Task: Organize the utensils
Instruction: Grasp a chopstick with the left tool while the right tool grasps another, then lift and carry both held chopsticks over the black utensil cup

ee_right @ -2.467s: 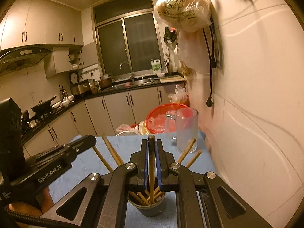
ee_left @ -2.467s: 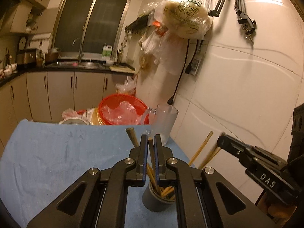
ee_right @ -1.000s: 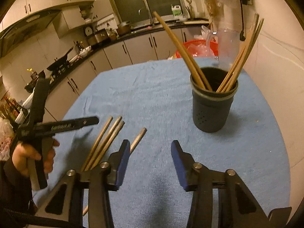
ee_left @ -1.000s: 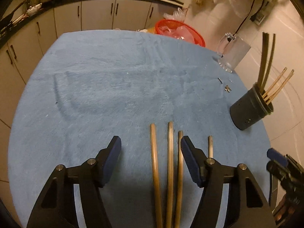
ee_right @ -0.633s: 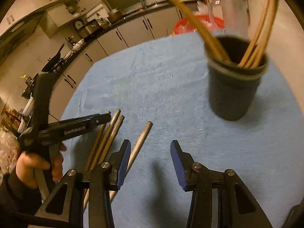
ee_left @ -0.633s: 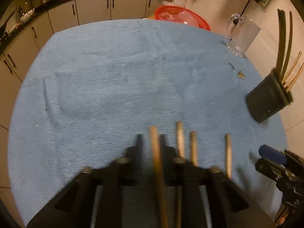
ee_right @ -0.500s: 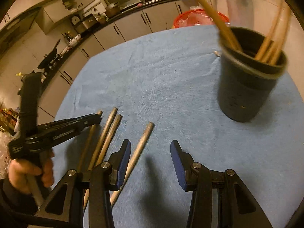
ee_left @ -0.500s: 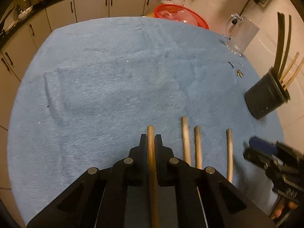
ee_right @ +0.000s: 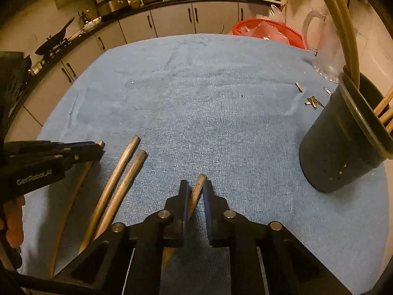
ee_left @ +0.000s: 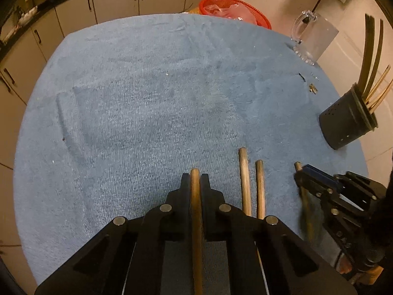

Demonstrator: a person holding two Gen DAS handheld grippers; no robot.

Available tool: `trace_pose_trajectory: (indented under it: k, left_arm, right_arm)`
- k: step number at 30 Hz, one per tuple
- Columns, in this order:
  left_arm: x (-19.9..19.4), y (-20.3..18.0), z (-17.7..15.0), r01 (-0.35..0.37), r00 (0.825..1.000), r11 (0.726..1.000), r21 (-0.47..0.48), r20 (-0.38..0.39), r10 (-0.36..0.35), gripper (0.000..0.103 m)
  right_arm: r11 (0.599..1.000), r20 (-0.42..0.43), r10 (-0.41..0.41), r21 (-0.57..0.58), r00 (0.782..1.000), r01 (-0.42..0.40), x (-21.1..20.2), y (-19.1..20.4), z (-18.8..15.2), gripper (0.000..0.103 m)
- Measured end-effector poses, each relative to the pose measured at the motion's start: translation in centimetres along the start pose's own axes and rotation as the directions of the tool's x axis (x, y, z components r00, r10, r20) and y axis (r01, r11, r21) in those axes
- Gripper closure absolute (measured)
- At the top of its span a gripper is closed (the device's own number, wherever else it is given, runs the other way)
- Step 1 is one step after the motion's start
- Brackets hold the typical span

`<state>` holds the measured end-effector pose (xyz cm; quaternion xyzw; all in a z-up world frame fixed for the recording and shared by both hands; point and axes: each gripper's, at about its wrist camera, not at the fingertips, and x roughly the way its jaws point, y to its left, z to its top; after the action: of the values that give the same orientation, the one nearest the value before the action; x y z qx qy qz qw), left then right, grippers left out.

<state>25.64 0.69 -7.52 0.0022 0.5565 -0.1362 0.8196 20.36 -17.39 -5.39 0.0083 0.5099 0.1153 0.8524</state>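
Now that both sets of jaws have just closed, the left gripper [ee_left: 195, 180] clenches the leftmost chopstick [ee_left: 195, 196] and the right gripper [ee_right: 195, 189] grasps the rightmost chopstick [ee_right: 197, 188]. Two chopsticks [ee_left: 253, 184] lie loose between them. Both gripped sticks look ready for the holder [ee_right: 341, 147].

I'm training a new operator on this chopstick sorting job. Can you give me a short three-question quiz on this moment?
1. True or false: both grippers are shut on a chopstick.
2. How many chopsticks lie loose between the two held ones?
3. The dark holder stands: A) upright, B) tipped over.

Key:
1. True: left gripper, right gripper.
2. Two loose chopsticks.
3. A, the dark holder.
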Motion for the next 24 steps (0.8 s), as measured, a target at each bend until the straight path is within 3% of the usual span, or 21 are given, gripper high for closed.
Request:
trace_pose_trajectory:
  k: [4,10,15,20,24]
  left_arm:
    - [0.0,-0.7,-0.1,-0.033,0.999,0.999,0.022,0.033,0.032,0.096]
    - [-3.5,-0.4,-0.1,0.040,0.986,0.999,-0.025,0.161,-0.036,0.096]
    - [-9.1,-0.9,0.1,0.056,0.946,0.998,-0.033,0.320,-0.043,0.096]
    - [-14.1,-1.8,-0.3,0.076,0.886,0.997,-0.024,0.461,-0.056,0.096]
    - [-17.1,-3.1,-1.0,0.049,0.837,0.999,-0.001,0.546,-0.041,0.097]
  right_arm:
    - [0.998,0.023,0.050,0.029,0.998,-0.051,-1.0,-0.9,-0.3,0.096]
    - [0.994,0.118,0.108,-0.001,0.987,-0.109,-4.9,-1.0,0.1,0.096]
    - [0.989,0.203,0.147,-0.035,0.968,-0.142,-9.4,-1.2,0.3,0.096]
    - [0.987,0.297,0.162,-0.049,0.941,-0.154,-14.2,-2.0,-0.2,0.096]
    - [0.986,0.362,0.164,-0.061,0.917,-0.153,-17.7,-2.3,-0.3,0.096]
